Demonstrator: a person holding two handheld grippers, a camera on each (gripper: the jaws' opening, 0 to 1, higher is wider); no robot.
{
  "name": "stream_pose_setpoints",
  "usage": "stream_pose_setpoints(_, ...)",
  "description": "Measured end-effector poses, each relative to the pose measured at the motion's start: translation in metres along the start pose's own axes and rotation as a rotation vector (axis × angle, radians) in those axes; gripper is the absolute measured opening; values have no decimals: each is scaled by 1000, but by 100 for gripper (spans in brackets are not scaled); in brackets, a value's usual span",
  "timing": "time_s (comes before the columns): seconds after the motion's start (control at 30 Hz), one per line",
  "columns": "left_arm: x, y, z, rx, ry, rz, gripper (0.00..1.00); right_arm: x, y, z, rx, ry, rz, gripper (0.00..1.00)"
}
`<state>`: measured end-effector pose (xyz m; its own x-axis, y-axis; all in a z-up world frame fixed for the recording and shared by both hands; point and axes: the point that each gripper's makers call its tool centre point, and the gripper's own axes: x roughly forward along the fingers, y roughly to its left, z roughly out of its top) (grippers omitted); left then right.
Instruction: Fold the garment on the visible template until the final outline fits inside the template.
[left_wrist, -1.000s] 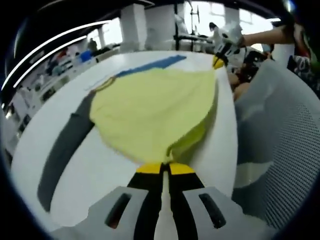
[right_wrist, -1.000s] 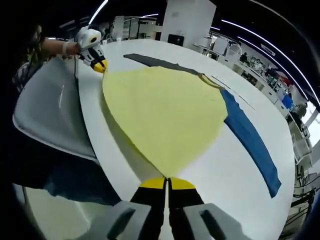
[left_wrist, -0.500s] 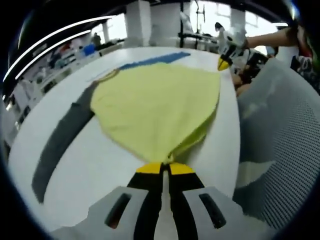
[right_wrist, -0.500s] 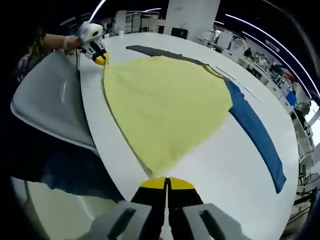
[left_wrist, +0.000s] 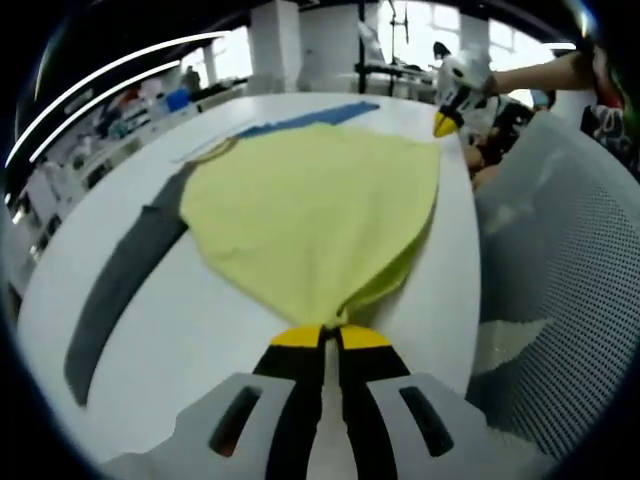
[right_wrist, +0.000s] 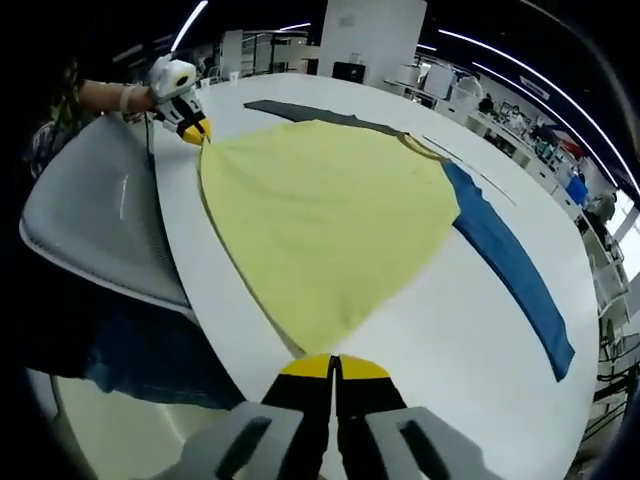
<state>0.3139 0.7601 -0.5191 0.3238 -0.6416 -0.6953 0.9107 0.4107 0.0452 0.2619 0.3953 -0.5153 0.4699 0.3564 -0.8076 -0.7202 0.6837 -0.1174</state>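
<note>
A garment with a yellow body (left_wrist: 310, 205), a grey sleeve (left_wrist: 125, 275) and a blue sleeve (left_wrist: 305, 118) lies spread on the white table (left_wrist: 190, 350). My left gripper (left_wrist: 328, 336) is shut on one hem corner, where the cloth bunches into its yellow tips. In the right gripper view the same yellow body (right_wrist: 325, 215) narrows down to my right gripper (right_wrist: 335, 366), which is shut on the other hem corner. There the blue sleeve (right_wrist: 510, 265) runs off to the right and the grey sleeve (right_wrist: 310, 112) lies at the far end. Each gripper also appears in the other view: the right gripper (left_wrist: 447, 120) and the left gripper (right_wrist: 192, 128), both at the table's edge.
A grey mesh chair (left_wrist: 565, 260) stands close against the table edge beside the garment, also seen as the chair (right_wrist: 95, 215) on the left. A person's forearm (left_wrist: 535, 72) reaches in behind the far gripper. Desks and pillars stand beyond the table.
Both views have shifted slightly with the hands. The two grippers keep their hold on the hem corners and the garment lies much as before.
</note>
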Motion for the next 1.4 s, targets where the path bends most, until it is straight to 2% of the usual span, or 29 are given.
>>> stream_pose_setpoints(0.13, -4, -1, 0, -4, -6, -1, 4, -2, -4, 4, 75, -36, -10, 2)
stream_pose_setpoints(0.27, -10, -1, 2, -15, -33, 3, 10, -4, -10, 5, 82, -51, -31, 11)
stream_pose_setpoints(0.33, -14, 0, 4, -28, -57, 7, 20, -5, -13, 7, 125, -78, -36, 16)
stream_pose_setpoints(0.5, -19, 7, 9, -114, -111, 34, 49, -7, -19, 9, 164, -103, -63, 30)
stream_pose_setpoints(0.6, -22, 12, 10, -141, -133, 56, 58, -9, -21, 10, 182, -118, -67, 35)
stream_pose_setpoints(0.67, -25, 18, 16, -198, -182, 82, 65, -10, -24, 10, 209, -135, -72, 39)
stream_pose_setpoints(0.73, -29, 25, 20, -262, -226, 103, 73, -11, -28, 12, 233, -165, -84, 48)
stream_pose_setpoints(0.83, -35, 37, 24, -316, -277, 142, 81, -15, -37, 18, 293, -218, -104, 59)
stream_pose_setpoints(0.93, -44, 51, 30, -367, -334, 178, 84, -20, -52, 22, 341, -268, -138, 65)
stream_pose_setpoints(1.07, -50, 61, 34, -395, -361, 207, 86, -25, -70, 24, 429, -321, -162, 71)
stream_pose_setpoints(1.13, -53, 65, 35, -403, -373, 225, 86, -26, -76, 23, 443, -326, -164, 75)
stream_pose_setpoints(1.23, -58, 69, 39, -411, -389, 236, 85, -29, -86, 22, 448, -332, -185, 74)
stream_pose_setpoints(1.4, -63, 75, 40, -407, -406, 265, 83, -35, -109, 18, 513, -359, -235, 76)
